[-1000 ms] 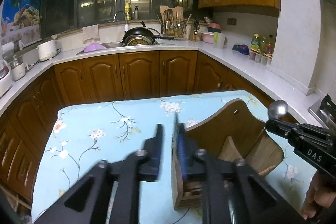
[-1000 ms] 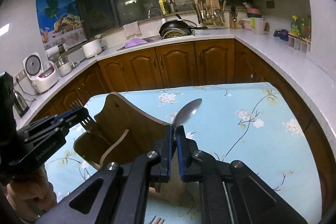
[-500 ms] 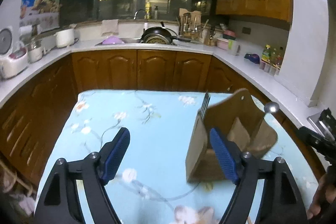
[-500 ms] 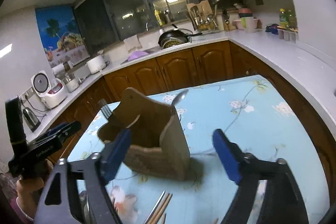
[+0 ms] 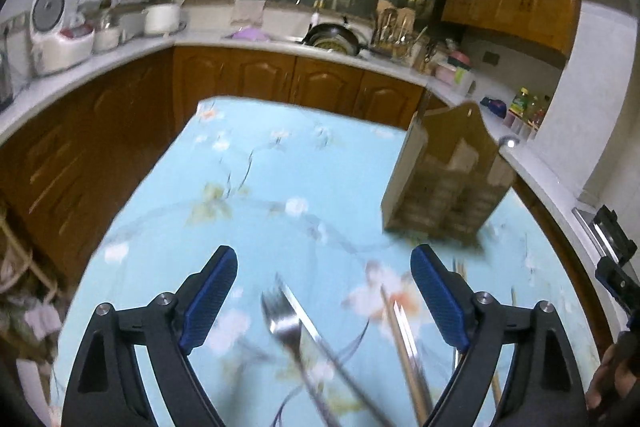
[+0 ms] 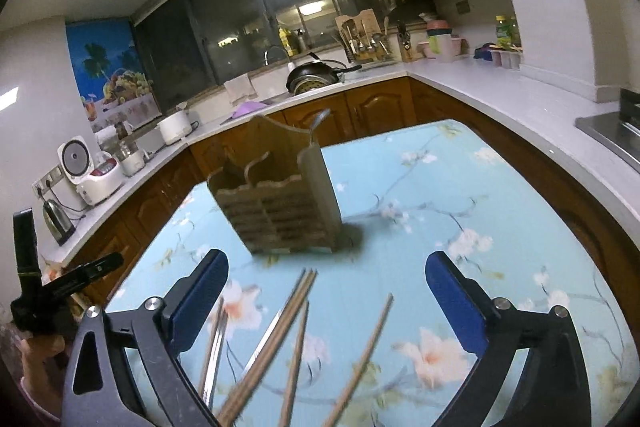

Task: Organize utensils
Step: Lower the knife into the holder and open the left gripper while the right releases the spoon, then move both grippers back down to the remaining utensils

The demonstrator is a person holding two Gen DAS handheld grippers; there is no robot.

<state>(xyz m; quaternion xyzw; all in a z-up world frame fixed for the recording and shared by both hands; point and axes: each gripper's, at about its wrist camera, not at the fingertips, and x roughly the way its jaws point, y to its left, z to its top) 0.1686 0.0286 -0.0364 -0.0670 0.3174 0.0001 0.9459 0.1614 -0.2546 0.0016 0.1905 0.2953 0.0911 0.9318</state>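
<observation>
Left wrist view: the left gripper has its blue-padded fingers spread wide and opening further, with nothing clamped. Just beyond and between them a blurred steel fork lies across a flat steel knife on the blue floral-clothed counter. Nearer the right-hand finger lies a bundle of brown wooden chopsticks. Because fork and knife cross, a closing pinch could catch both, or skid one away. Farther off, beyond the right-hand finger, stands the slatted wooden utensil holder.

In the right wrist view the right gripper is likewise gaping and widening, empty, with loose chopsticks fanned between the fingers. They point different ways, so a grab may take only some of them and roll the rest toward the counter edge. The holder stands straight ahead, a metal handle already sticking out of it. It looks light, so a utensil pushed in at an angle might tip it.
</observation>
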